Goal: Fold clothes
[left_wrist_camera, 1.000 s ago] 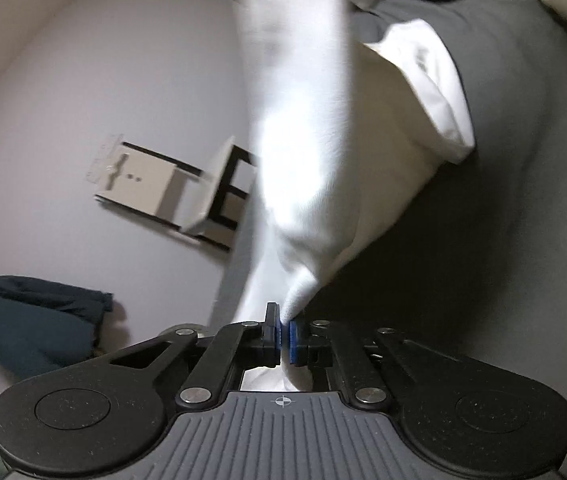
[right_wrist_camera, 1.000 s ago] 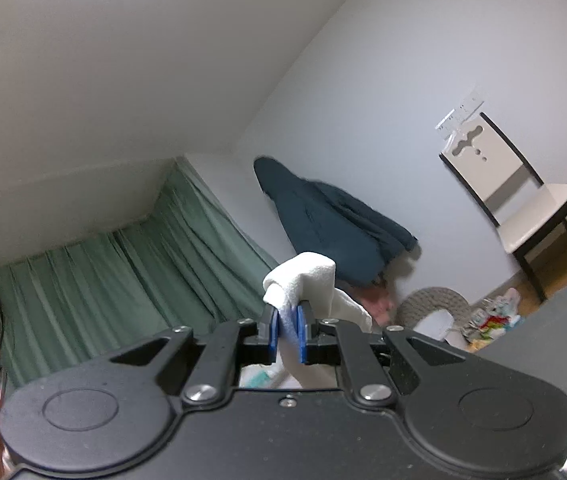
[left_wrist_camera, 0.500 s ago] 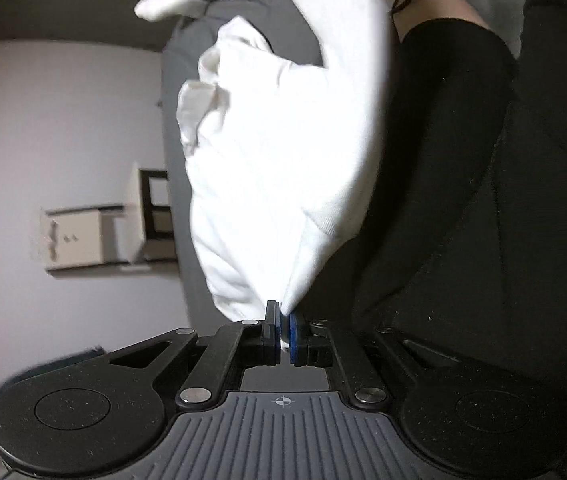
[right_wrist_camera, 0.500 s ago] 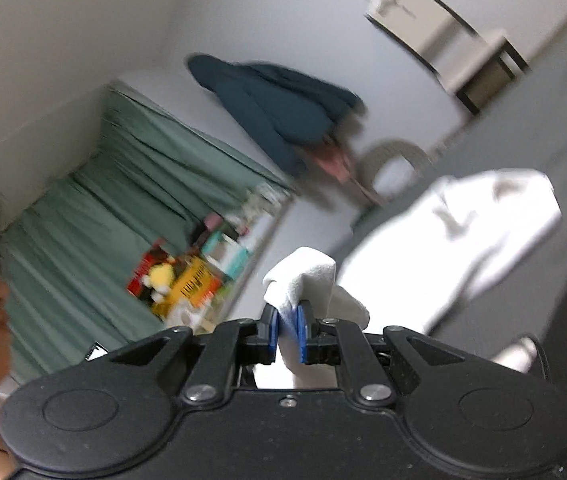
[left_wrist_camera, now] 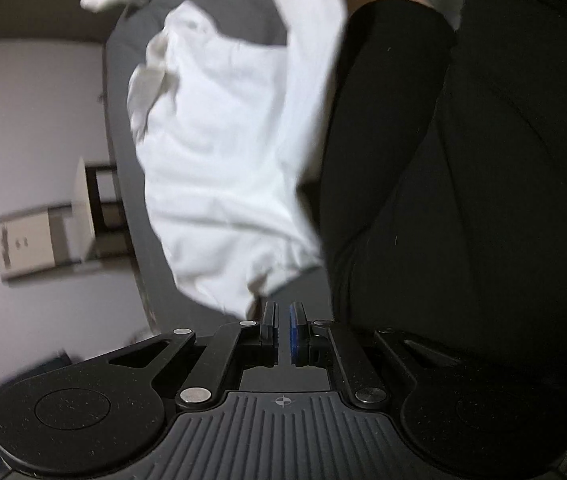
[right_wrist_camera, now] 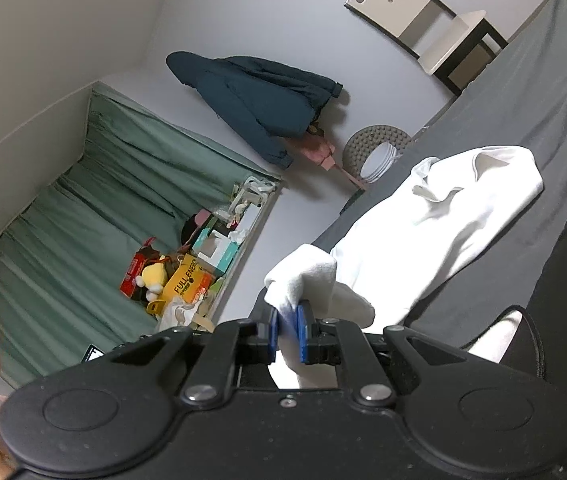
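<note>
I'm seeing my left gripper point(left_wrist_camera: 282, 330) hanging slightly parted, empty, just below the white cotton garment point(left_wrist_camera: 219, 168); my right gripper point(right_wrist_camera: 288, 330) is pinching its bunched edge point(right_wrist_camera: 303, 276).

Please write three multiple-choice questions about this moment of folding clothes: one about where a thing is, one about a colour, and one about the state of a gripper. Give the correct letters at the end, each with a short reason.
1. Where does the main body of the white garment lie?
A. on the grey bed surface
B. on the white chair
C. on the shelf with the boxes

2. What colour is the jacket that hangs on the wall?
A. red
B. dark blue-green
C. yellow

3. What is the state of the left gripper?
A. shut on the white garment
B. shut on a sock
C. slightly open, with nothing between its pads

Answers:
1. A, the right wrist view shows the cloth spread over the grey surface.
2. B, the hanging jacket is dark teal against the pale wall.
3. C, a bare gap shows between the pads and the cloth edge lies just ahead of them; only the right gripper pinches white fabric.
</note>
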Available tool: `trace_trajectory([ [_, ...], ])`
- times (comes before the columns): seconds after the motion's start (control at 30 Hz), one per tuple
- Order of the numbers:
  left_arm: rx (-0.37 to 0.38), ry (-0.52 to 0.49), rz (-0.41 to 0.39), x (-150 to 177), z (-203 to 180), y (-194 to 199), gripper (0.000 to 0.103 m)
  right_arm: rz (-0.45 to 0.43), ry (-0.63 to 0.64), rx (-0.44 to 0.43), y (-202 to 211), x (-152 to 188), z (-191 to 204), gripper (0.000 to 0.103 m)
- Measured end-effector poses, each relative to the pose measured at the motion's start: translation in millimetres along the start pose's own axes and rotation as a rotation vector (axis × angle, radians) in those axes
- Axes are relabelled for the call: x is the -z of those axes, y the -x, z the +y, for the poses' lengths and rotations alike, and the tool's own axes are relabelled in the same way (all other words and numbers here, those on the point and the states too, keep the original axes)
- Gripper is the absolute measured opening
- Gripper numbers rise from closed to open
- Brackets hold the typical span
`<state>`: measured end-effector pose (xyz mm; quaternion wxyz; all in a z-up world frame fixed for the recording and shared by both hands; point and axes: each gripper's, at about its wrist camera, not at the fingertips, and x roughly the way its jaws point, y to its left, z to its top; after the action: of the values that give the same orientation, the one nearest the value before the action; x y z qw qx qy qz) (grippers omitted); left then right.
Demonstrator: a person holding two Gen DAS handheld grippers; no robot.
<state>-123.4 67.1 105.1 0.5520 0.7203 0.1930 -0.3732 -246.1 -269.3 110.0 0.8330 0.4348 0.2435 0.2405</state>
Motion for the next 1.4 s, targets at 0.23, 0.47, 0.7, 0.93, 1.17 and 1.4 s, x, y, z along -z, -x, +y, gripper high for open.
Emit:
trace_trajectory([
  [0.23, -0.027, 0.633, -0.09, 40.9, 64.7, 12.1, 0.095, 0.092, 0.05, -0.06, -26.8, -34.2, -3.5, 0.012],
  [0.47, 0.143, 1.33, -0.148, 108.6, 131.7, -105.3, 0.101, 0.117, 0.01, -0.054, -27.7, -39.4, -6.3, 0.012],
  [0.7, 0.266, 1.773, -0.133, 159.1, 95.4, -220.2, 0.056, 0.068, -0.044, -0.043, -26.8, -20.7, -16.6, 0.012],
  [0.93, 0.329, 1.776, -0.184, 155.3, 64.6, -242.4, 0.007, 0.081, -0.098, -0.015, -35.0, -17.5, -27.6, 0.012],
  [1.17, 0.168, 1.728, -0.037, 171.5, 58.0, -214.6, 0.001, 0.114, -0.104, -0.033, -52.2, -14.9, -29.2, 0.012],
  [1.4, 0.082, 1.556, 0.158, 173.9, 68.2, -214.0, 0.002, 0.108, -0.064, 0.04, -67.6, -5.9, -29.1, 0.012],
])
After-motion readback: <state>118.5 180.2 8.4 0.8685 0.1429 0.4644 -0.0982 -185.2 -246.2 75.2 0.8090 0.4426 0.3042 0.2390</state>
